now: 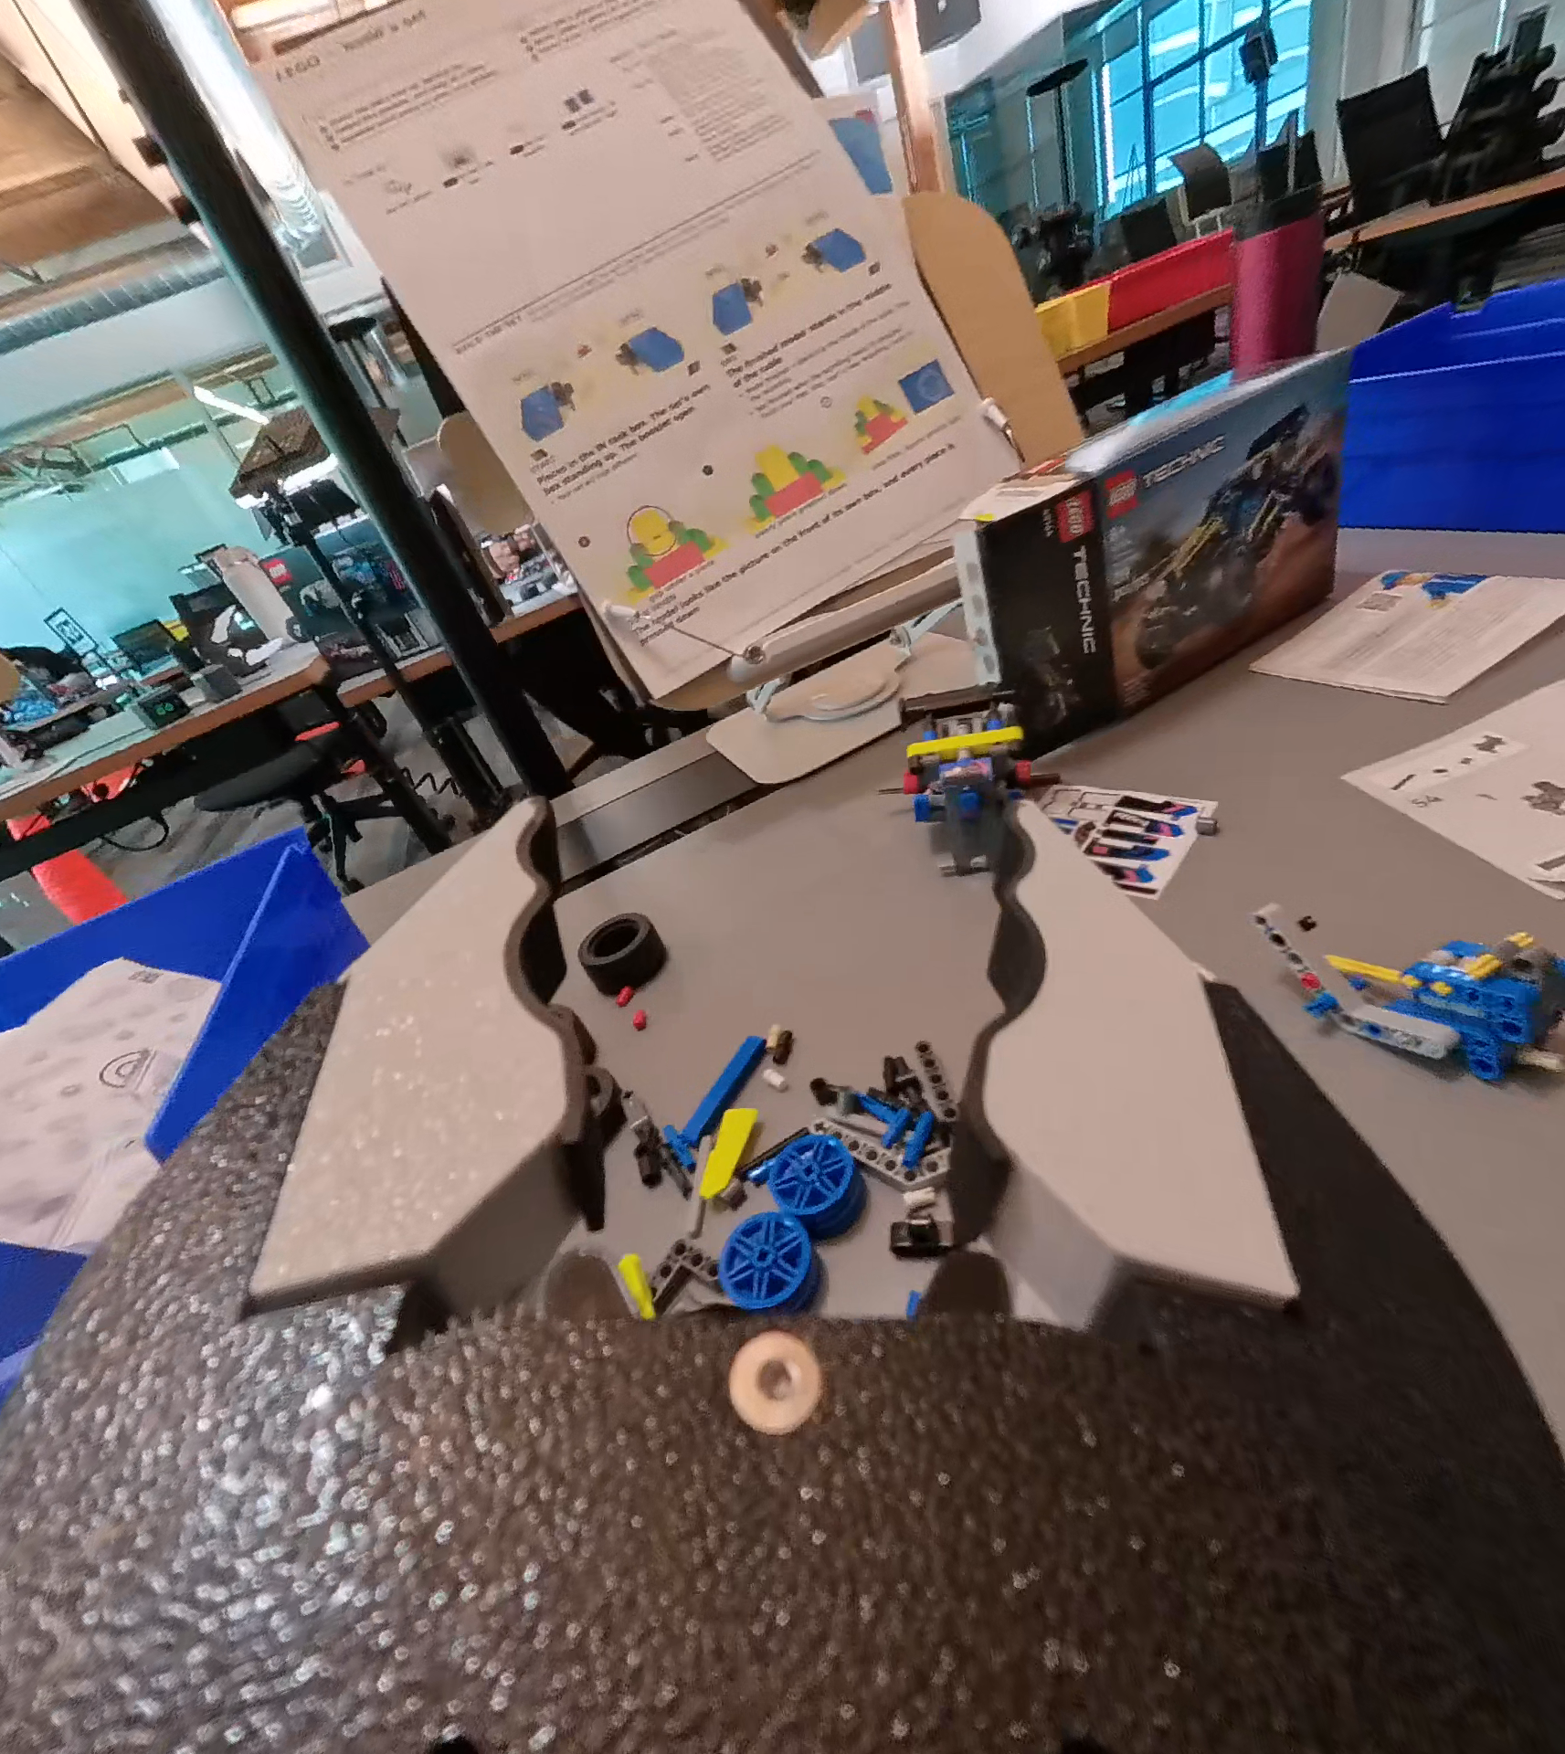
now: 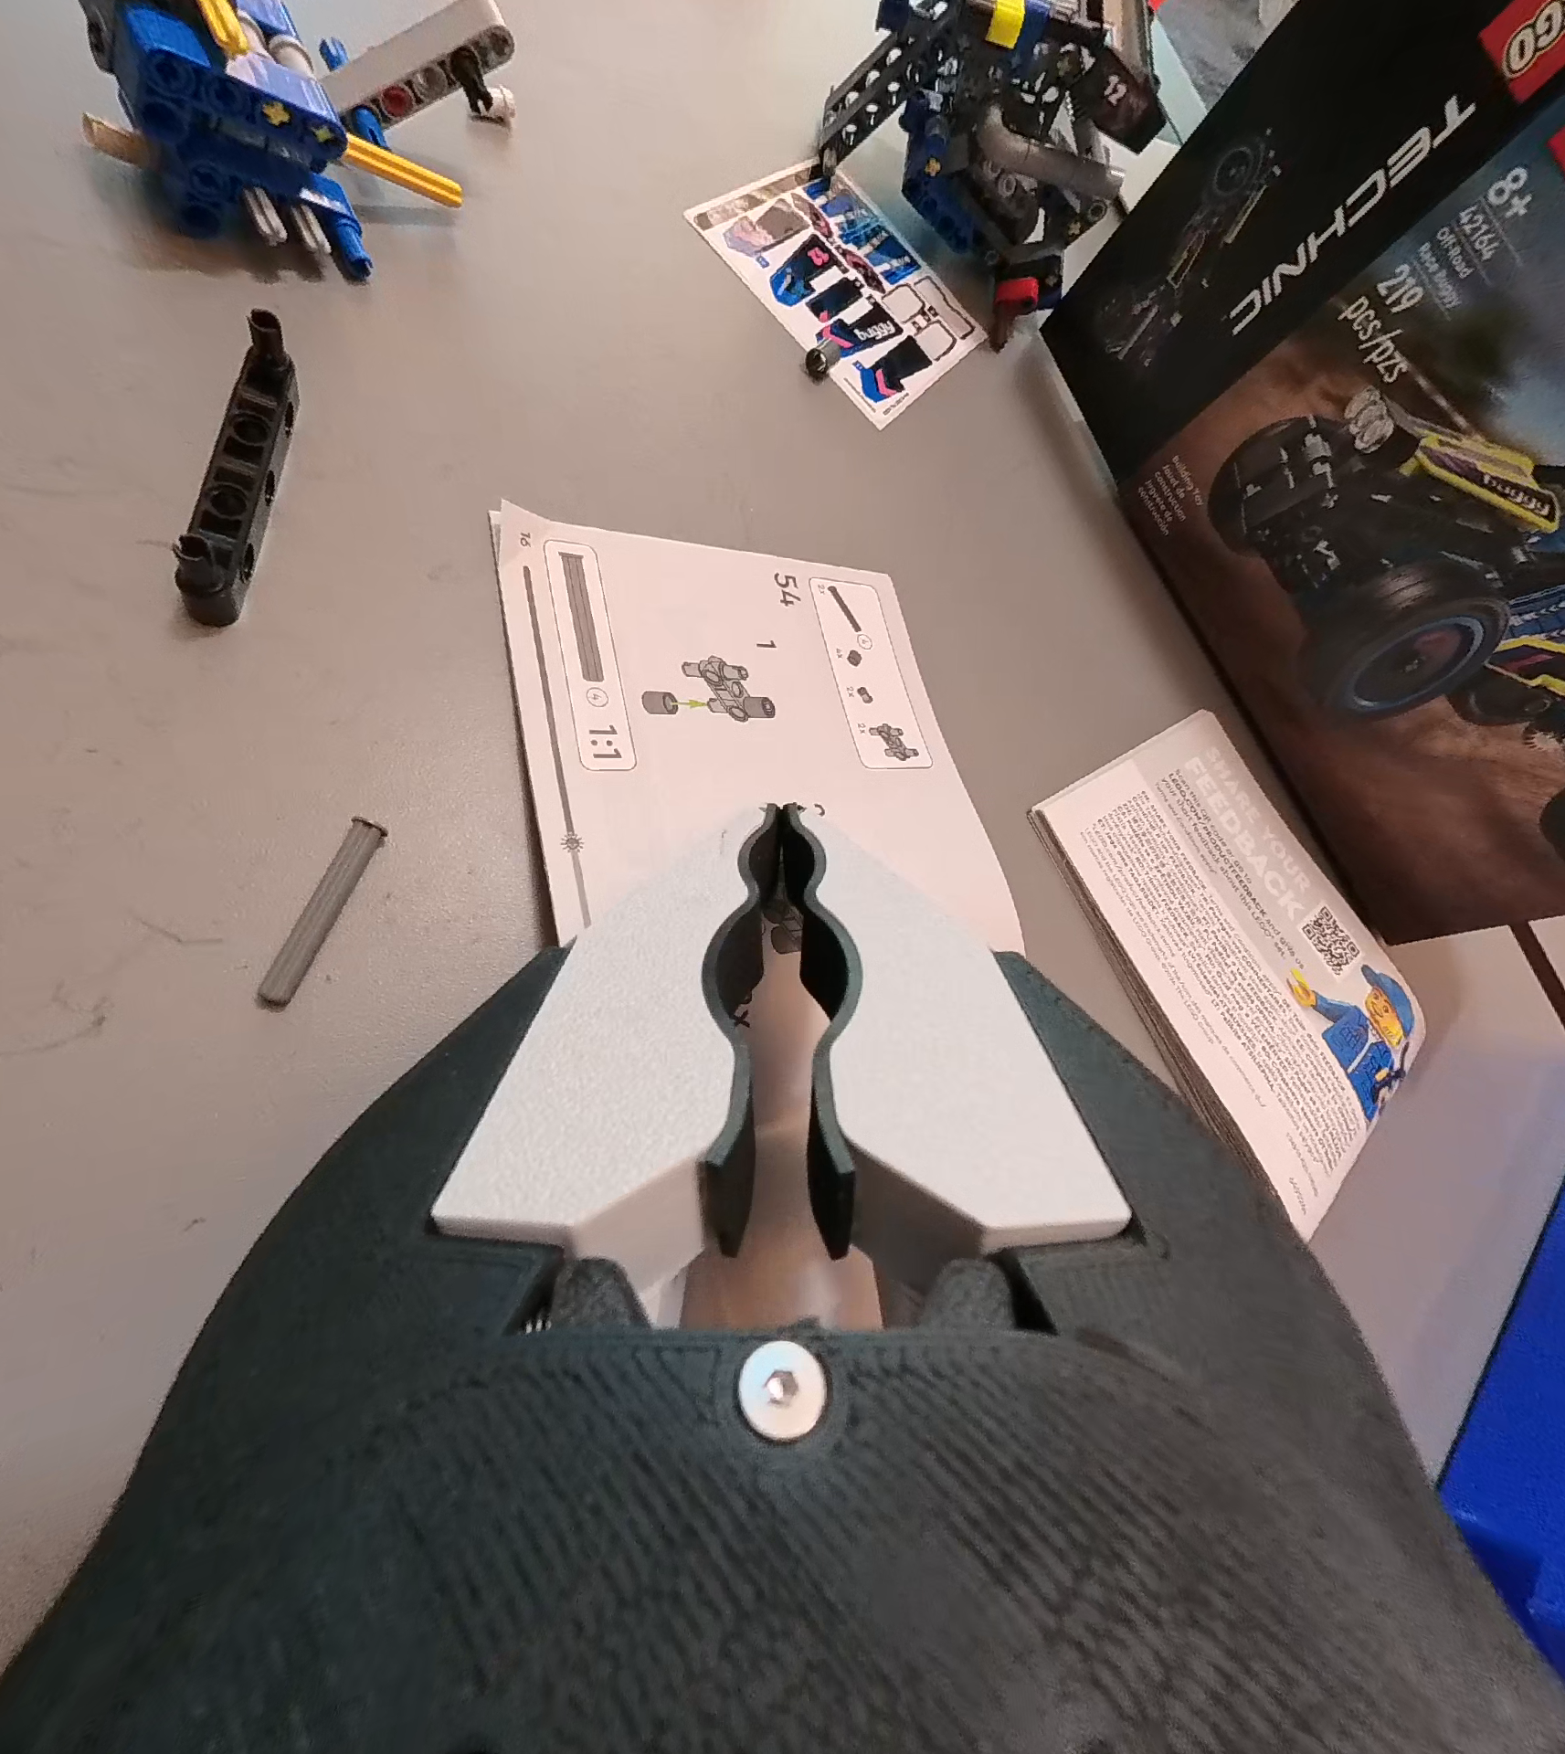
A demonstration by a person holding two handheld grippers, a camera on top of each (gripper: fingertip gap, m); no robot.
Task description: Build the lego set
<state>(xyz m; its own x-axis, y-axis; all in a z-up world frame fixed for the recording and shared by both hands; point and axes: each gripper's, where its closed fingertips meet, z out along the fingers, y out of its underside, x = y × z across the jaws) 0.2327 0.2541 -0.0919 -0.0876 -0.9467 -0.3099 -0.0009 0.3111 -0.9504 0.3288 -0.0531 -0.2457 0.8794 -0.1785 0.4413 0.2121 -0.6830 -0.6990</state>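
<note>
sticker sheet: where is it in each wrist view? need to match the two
Left wrist view: sticker sheet right of centre, just past the right fingertip, flat on the table.
Right wrist view: sticker sheet upper centre, beyond the open booklet.
Shared landmark: the set box, near the sheet in both.

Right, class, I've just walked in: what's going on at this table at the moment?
A person is part-way through building a Lego set with two handheld grippers. The left gripper is open, hovering over a pile of loose parts with two blue wheel rims and a black tyre. The right gripper is shut, with its tips over the open instruction sheet. Two blue sub-assemblies sit unjoined on the grey table beside the set box.
</note>
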